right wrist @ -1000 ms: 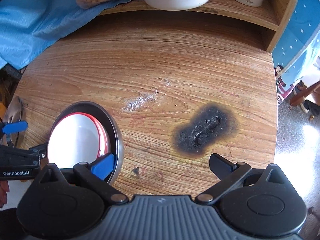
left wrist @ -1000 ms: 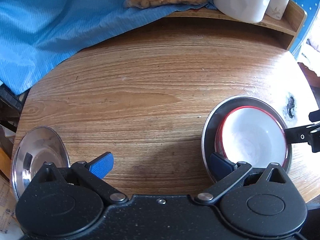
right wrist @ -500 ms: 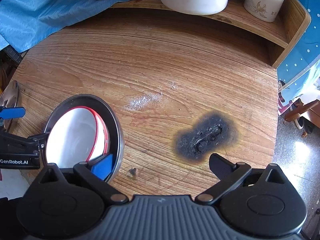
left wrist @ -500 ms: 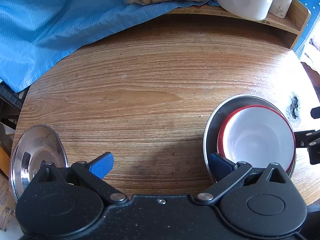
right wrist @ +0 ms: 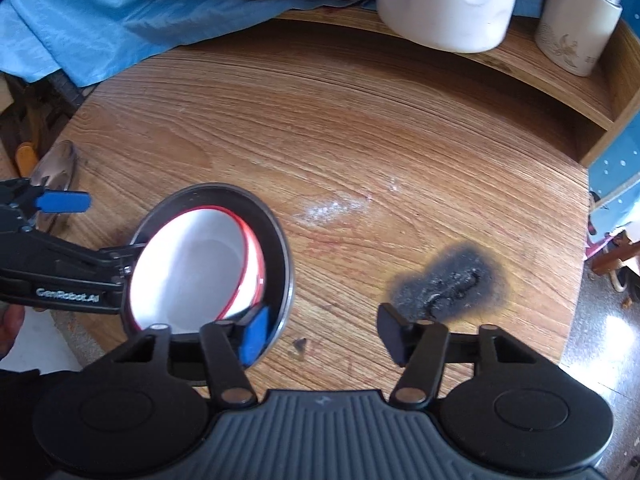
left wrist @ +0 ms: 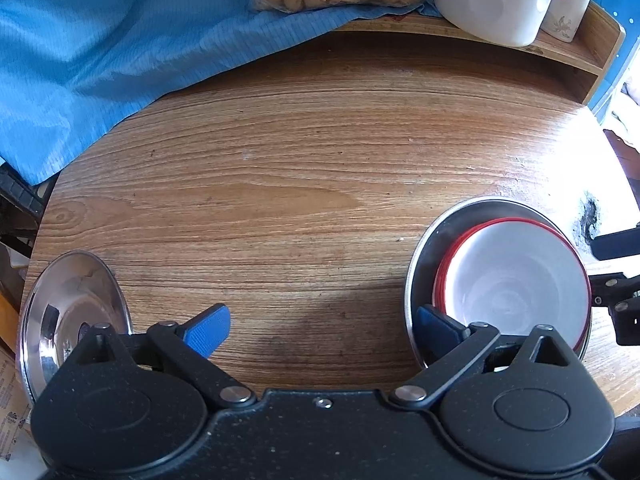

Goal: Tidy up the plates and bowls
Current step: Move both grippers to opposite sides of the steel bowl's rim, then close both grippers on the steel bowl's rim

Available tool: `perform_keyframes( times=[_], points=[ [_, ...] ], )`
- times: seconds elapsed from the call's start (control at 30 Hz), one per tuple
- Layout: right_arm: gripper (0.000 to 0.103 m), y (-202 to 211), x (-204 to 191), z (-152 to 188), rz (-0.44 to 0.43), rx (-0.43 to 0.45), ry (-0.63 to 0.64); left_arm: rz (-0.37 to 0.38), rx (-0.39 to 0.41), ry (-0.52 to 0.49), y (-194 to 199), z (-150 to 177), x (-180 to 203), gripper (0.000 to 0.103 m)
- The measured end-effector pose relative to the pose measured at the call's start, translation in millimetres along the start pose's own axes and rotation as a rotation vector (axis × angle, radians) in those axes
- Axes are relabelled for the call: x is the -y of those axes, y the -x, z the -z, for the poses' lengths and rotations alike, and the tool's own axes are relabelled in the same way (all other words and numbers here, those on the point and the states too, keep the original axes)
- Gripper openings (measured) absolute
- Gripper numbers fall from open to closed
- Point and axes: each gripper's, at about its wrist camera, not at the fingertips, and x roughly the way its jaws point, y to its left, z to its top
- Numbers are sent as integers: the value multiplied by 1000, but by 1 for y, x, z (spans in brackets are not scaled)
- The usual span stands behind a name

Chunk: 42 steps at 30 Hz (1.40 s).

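My left gripper [left wrist: 322,330] spread wide, right finger inside steel dish [left wrist: 424,256] beside red-rimmed bowls [left wrist: 516,276]; my right gripper [right wrist: 322,332] closing, nothing clamped.

right gripper [right wrist: 322,332] jaws closing from wide open, nothing between them, its view rolled slightly

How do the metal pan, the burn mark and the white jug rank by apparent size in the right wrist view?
Largest to smallest as seen:
1. Metal pan
2. White jug, close to the pan and cut off by the frame edge, so that order is unsure
3. Burn mark
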Motion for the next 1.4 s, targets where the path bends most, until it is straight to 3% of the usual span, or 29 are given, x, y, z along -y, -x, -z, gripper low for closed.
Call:
perform_keyframes(
  times=[0.27,0.43,0.63,0.9,1.4],
  points=[
    [47,2,1,1,-43,3,-4,31,4,-2,2,0,1,86],
    [30,4,-3,2,-59,9,16,64,3,-4,4,0,2,76],
    [17,5,-12,2,-72,4,59,139,7,9,6,2,5,45],
    [16,-2,-6,-4,-85,-28,-6,183,15,-28,5,3,17,10],
    [17,-9,2,-3,-107,-31,-87,173,-10,31,-1,-3,18,9]
  ],
)
